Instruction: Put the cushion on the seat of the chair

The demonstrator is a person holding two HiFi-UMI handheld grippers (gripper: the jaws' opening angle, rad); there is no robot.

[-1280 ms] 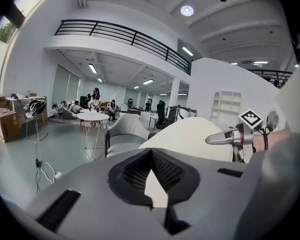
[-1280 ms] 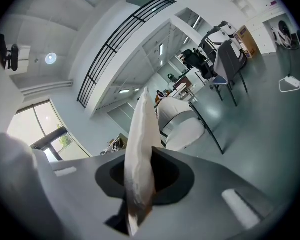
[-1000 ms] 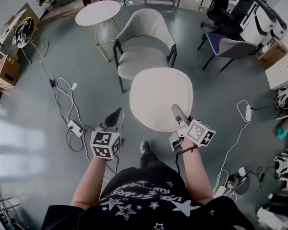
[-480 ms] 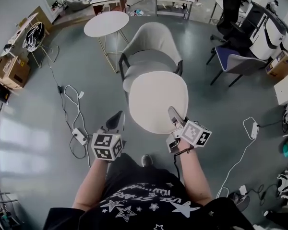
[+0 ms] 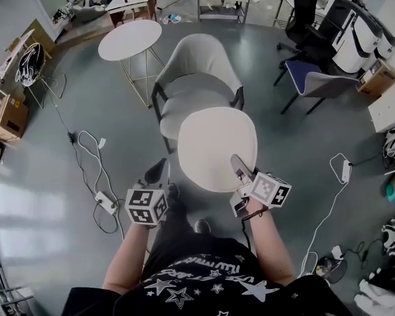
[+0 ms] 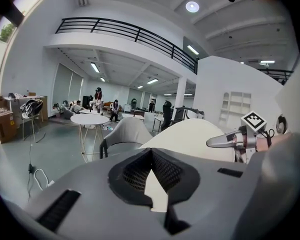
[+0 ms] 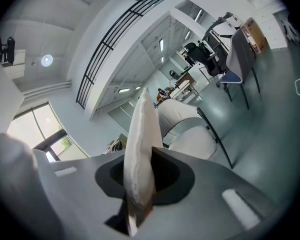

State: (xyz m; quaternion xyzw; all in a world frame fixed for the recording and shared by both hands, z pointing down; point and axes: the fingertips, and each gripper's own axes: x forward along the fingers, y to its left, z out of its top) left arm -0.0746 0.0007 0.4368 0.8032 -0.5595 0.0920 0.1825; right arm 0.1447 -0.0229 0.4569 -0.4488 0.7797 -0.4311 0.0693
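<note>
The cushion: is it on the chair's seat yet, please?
Not yet: the right tongs hold the cushion in the air before the chair.

The person wears a black shirt (image 5: pixel 204 288) with white stars, seemingly short-sleeved.

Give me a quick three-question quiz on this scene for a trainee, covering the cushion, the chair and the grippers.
1. Multiple choice: whose fingers are clamped on the cushion?
A) left gripper
B) right gripper
C) both grippers
2. True or false: the cushion rests on the seat of the chair.
3. Fill in: in the head view, to the left of the chair stands a round white ____.

Key:
1. B.
2. False: it is held in the air in front of the chair, whose seat is bare.
3. table.
</note>
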